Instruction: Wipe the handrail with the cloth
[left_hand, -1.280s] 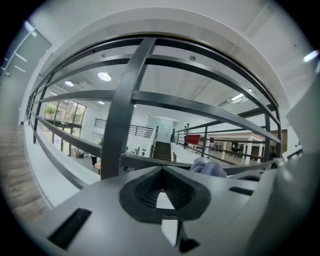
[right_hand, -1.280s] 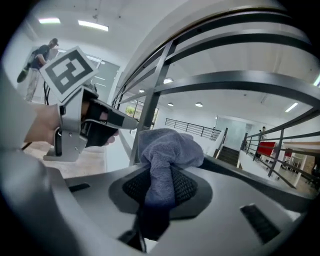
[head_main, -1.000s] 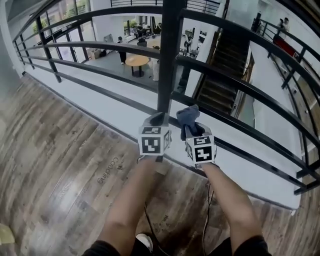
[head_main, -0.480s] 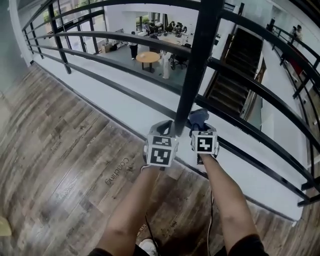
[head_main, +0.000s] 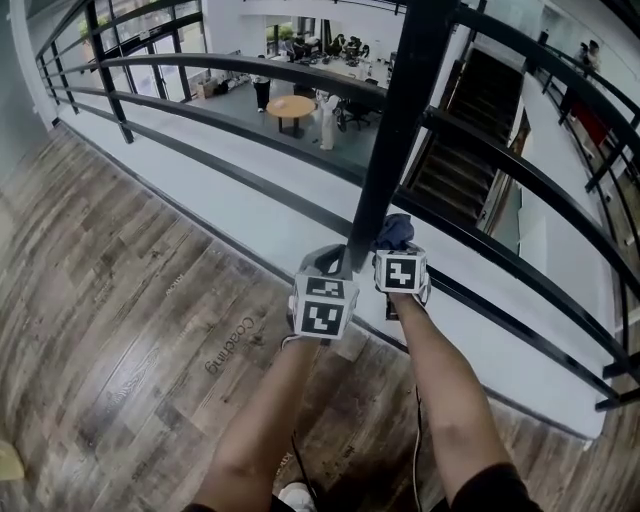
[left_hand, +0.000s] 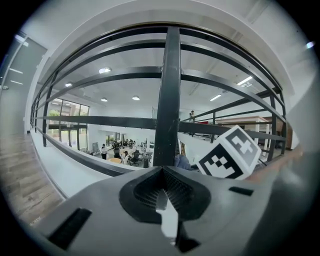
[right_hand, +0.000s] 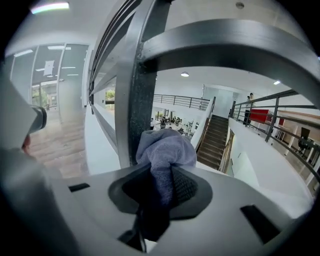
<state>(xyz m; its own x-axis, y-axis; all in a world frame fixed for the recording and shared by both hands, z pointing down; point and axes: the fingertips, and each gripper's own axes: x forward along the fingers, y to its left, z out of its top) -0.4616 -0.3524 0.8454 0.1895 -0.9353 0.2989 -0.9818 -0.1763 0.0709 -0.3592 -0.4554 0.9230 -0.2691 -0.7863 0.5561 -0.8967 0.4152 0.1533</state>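
Observation:
The black metal handrail runs across the head view, with a thick upright post (head_main: 395, 140) in the middle. My right gripper (head_main: 393, 246) is shut on a bunched blue-grey cloth (head_main: 396, 230), which sits against the right side of the post near its foot. In the right gripper view the cloth (right_hand: 165, 149) bulges out of the jaws right beside the post (right_hand: 141, 100). My left gripper (head_main: 330, 260) is just left of the post's foot. Its jaws look shut with nothing in them (left_hand: 162, 172), pointing at the post (left_hand: 167, 95).
Several horizontal black rails (head_main: 230, 110) cross at different heights. Under my arms lies a wood-plank floor (head_main: 110, 320) with a white kerb (head_main: 200, 190) along the railing. Beyond the rails is a drop to a lower floor with a staircase (head_main: 455, 150) and a round table (head_main: 290, 105).
Both grippers have moved closer to the post's foot. The right gripper with the cloth has risen a little and now sits tight beside the post. My view has shifted.

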